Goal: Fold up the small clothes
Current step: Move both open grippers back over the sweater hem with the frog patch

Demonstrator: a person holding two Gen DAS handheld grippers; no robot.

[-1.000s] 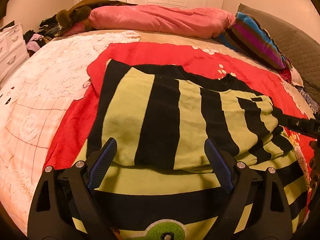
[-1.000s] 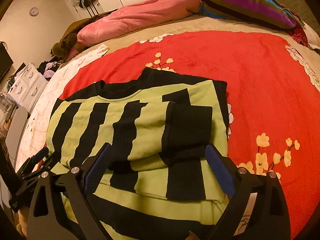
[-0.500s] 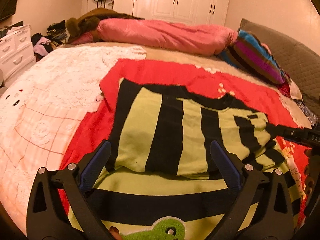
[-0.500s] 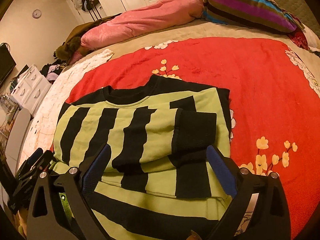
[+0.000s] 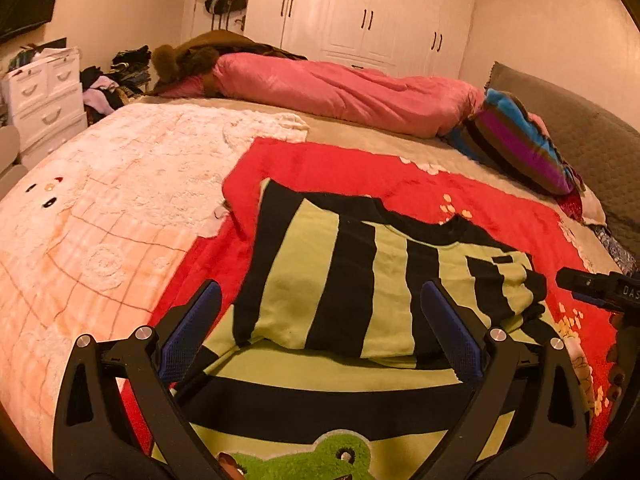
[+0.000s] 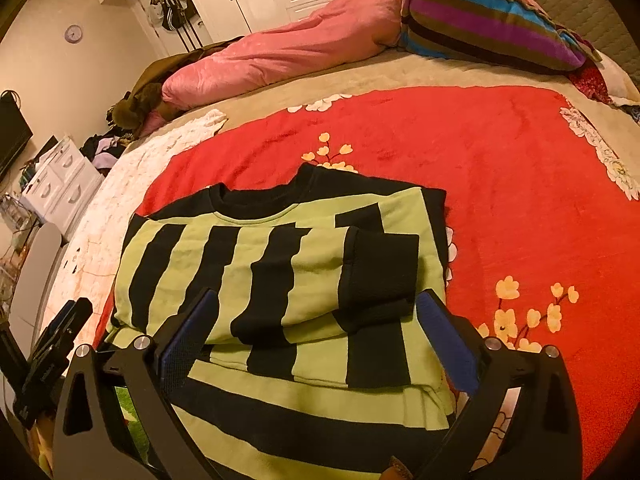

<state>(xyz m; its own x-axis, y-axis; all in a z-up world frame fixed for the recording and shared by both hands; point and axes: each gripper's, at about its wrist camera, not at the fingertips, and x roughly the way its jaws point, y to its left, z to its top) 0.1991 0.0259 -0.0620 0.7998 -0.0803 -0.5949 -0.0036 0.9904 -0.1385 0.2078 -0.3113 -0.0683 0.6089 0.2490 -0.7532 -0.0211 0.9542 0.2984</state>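
Note:
A small sweater with lime-green and black stripes (image 5: 360, 280) lies on the red blanket (image 5: 400, 172) on the bed, both sleeves folded across its body. A green frog patch (image 5: 316, 456) shows at its near hem. The sweater also fills the right wrist view (image 6: 280, 264), a black cuff (image 6: 380, 268) lying on top. My left gripper (image 5: 320, 332) is open and empty, above the near hem on the left side. My right gripper (image 6: 320, 336) is open and empty, above the near hem on the right side.
A pink duvet (image 5: 340, 88) and a striped pillow (image 5: 516, 140) lie at the far side of the bed. A white patterned blanket (image 5: 100, 208) covers the left part. White drawers (image 5: 44, 96) and a clothes pile stand beyond the left edge.
Both grippers have lifted and drawn back from the sweater, so more of the bed and room shows. The sweater has not moved.

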